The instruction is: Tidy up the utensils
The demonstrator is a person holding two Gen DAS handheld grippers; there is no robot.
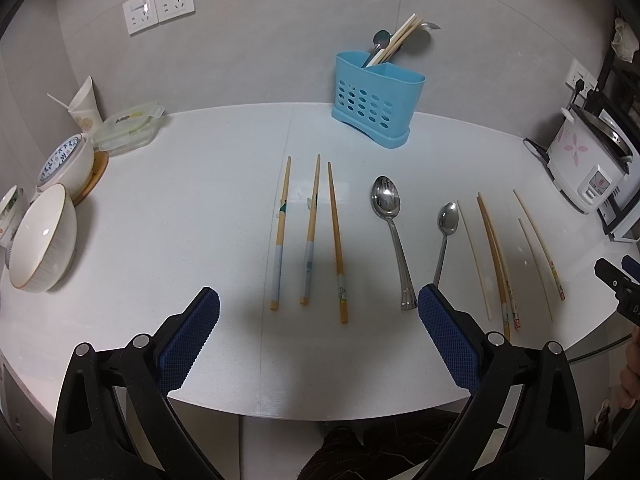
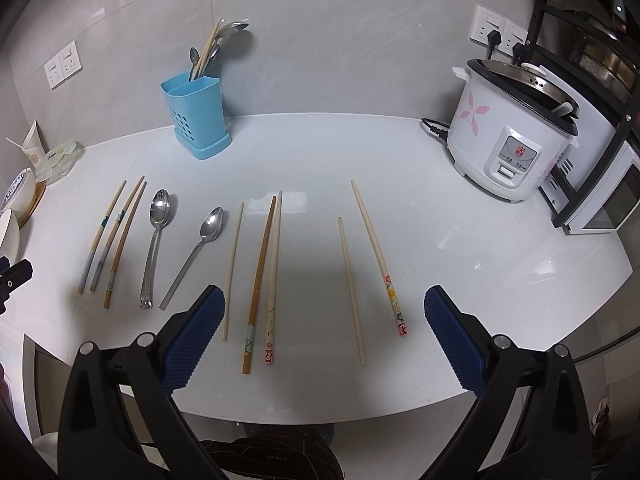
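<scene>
My left tongs (image 1: 319, 300), right tongs (image 2: 325, 298): both wide open, empty. Chopsticks (image 2: 260, 276), two steel spoons (image 2: 158, 232) in row, frame centre. Blue perforated holder (image 2: 198, 118) upper left. Rice cooker (image 2: 514, 136) label unreadable.

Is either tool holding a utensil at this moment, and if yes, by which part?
Nothing is held. The left tool and the right tool are both open and empty above the counter.

left hand-held gripper (image 1: 319, 298): black frame, 2 blue textured pads, 4 silver screws | right hand-held gripper (image 2: 325, 300): same black-and-blue build
</scene>
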